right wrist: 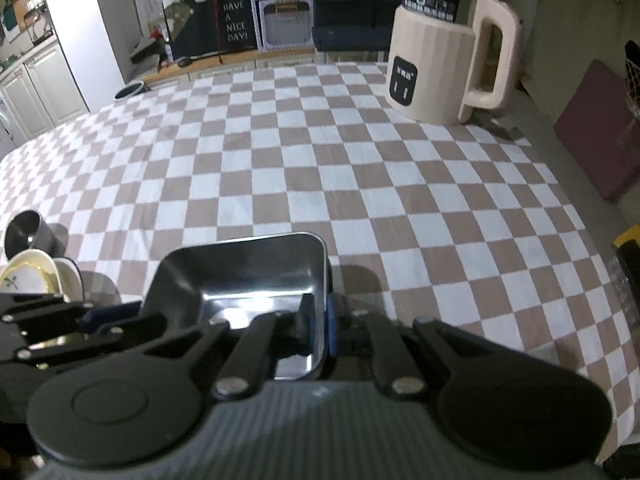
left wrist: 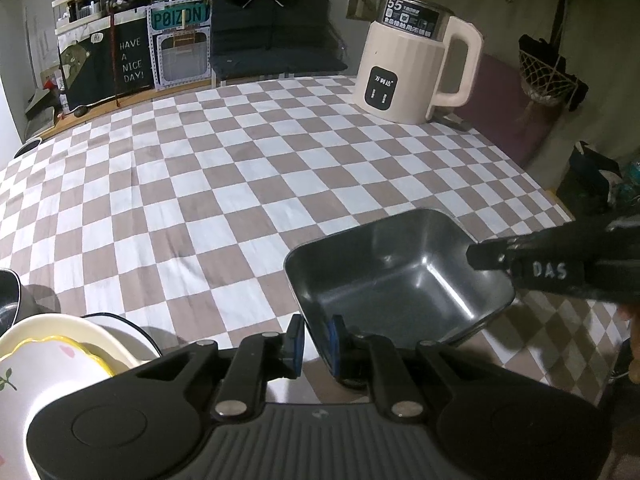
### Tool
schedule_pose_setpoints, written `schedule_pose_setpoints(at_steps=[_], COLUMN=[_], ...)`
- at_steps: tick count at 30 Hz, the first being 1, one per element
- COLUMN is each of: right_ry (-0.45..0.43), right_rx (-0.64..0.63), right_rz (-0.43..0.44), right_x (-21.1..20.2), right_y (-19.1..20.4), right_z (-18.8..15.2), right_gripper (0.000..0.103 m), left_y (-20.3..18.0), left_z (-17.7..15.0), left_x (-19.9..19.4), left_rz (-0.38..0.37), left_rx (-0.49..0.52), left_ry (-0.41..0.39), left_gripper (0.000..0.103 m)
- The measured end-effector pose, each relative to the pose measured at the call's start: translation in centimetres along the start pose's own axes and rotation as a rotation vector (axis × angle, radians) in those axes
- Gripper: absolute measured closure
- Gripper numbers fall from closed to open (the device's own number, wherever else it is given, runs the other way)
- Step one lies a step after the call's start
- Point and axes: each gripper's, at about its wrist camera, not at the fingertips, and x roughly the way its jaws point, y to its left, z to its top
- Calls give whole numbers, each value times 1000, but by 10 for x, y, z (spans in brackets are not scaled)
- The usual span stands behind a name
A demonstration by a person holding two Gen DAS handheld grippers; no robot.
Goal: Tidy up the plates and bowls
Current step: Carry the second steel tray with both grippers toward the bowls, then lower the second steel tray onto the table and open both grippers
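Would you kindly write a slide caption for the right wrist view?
Right gripper clamps the wall of a dark square dish above the checked tablecloth.

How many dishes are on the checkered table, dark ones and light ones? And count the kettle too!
Dark dishes: 2 (square bowl, round cup)
Light dishes: 3 (flowery dish, cream bowl, white bowl)
Kettle: 1
Total: 6

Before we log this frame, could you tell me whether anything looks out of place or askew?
Nothing looks spilled or broken. The dark square bowl sits tilted, pinched at its rim by both the left gripper and the right gripper.
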Motion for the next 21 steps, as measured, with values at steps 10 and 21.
schedule_pose_setpoints(at_steps=[10,21], right_ry=[43,75], right_rx=[-10,-4], right_rz=[-33,-46], right_x=[12,23], right_y=[1,0], right_z=[0,-4], right_gripper=[93,93], left_y=[-2,-3], left_z=[0,-2], left_x=[0,2], left_rz=[-11,-13], left_rx=[15,27], left_ry=[-2,5], left_gripper=[86,85])
